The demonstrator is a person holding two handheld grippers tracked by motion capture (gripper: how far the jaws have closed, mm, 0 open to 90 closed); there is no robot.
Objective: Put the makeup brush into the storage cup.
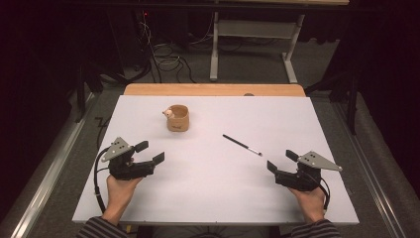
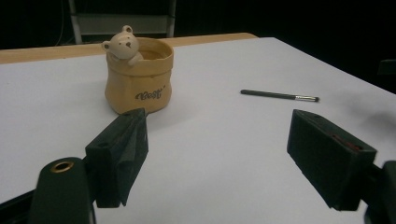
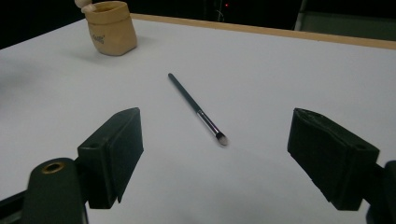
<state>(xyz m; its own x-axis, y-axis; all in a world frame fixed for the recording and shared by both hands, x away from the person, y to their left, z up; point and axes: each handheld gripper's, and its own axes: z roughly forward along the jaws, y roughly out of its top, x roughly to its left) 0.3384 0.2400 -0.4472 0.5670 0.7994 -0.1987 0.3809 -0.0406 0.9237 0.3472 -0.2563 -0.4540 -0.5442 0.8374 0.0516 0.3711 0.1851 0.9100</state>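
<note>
A tan sack-shaped pot (image 1: 178,118) (image 2: 138,76) (image 3: 111,27) with a small bear figure on its rim stands upright on the white table top (image 1: 213,198), left of the middle and toward the back. A thin dark brush (image 1: 241,145) (image 2: 279,95) (image 3: 197,108) with a metal ferrule lies flat to the right of the pot. My left gripper (image 1: 150,152) (image 2: 236,158) rests open near the front left, pointing toward the pot. At the front right my right gripper (image 1: 281,161) (image 3: 229,156) is open, jaws aimed at the brush's bristle end. Both hold nothing.
A wooden table edge (image 1: 213,89) runs behind the white top. Past it are cables on the floor (image 1: 166,57) and a white metal frame (image 1: 255,39). A dark rail (image 1: 49,163) lines the left side.
</note>
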